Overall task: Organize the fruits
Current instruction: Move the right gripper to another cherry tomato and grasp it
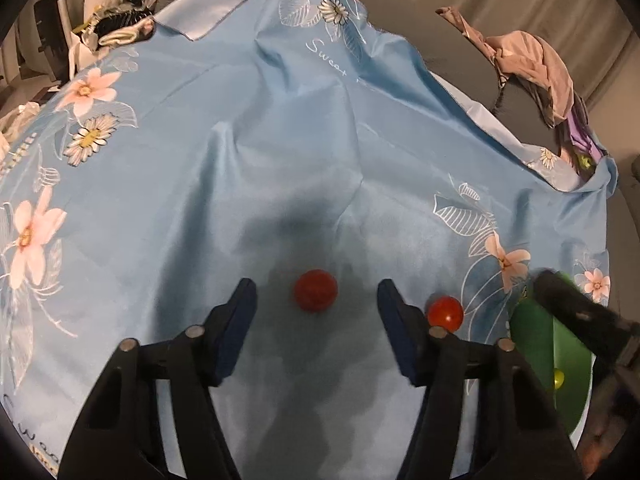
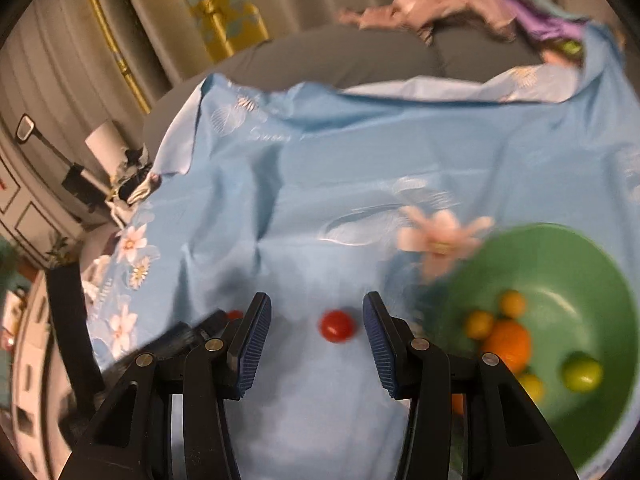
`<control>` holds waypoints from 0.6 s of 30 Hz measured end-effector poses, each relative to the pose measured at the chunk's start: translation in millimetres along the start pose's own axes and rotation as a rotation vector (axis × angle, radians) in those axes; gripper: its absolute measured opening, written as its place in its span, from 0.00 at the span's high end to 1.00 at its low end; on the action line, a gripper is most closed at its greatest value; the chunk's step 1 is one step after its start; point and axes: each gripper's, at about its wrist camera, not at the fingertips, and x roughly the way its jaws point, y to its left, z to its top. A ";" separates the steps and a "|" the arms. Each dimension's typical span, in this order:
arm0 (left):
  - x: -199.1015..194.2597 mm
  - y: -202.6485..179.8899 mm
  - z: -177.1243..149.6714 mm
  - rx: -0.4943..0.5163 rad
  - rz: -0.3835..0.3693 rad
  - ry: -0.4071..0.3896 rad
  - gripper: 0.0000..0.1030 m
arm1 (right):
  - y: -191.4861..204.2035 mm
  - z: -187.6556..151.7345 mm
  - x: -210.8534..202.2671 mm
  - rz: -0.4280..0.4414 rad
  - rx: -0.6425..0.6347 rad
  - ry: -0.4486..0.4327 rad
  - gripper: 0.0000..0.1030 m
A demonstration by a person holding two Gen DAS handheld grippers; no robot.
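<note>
In the left wrist view, a red round fruit (image 1: 316,290) lies on the blue flowered cloth (image 1: 280,140), right between the tips of my left gripper (image 1: 316,286). The jaws stand apart and neither pad touches it. A second red fruit (image 1: 445,314) lies just outside the right-hand finger. In the right wrist view, that kind of small red fruit (image 2: 337,326) sits between the fingers of my right gripper (image 2: 316,304), open and clear of it. Another red fruit (image 2: 235,314) peeks out behind its left finger. To the right stands a green bowl (image 2: 560,264) holding an orange (image 2: 508,344), a green fruit (image 2: 582,372) and small yellow ones.
The green bowl (image 1: 536,356) shows at the right edge of the left wrist view, half covered by a dark blurred gripper body (image 1: 576,312). Crumpled clothes (image 1: 536,64) lie on the grey surface beyond the cloth. Clutter (image 1: 116,24) sits at the far left corner.
</note>
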 end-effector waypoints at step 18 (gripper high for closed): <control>37.4 -0.9 4.6 0.032 0.080 0.024 0.74 | 8.0 -23.5 76.4 -0.182 -0.135 0.130 0.57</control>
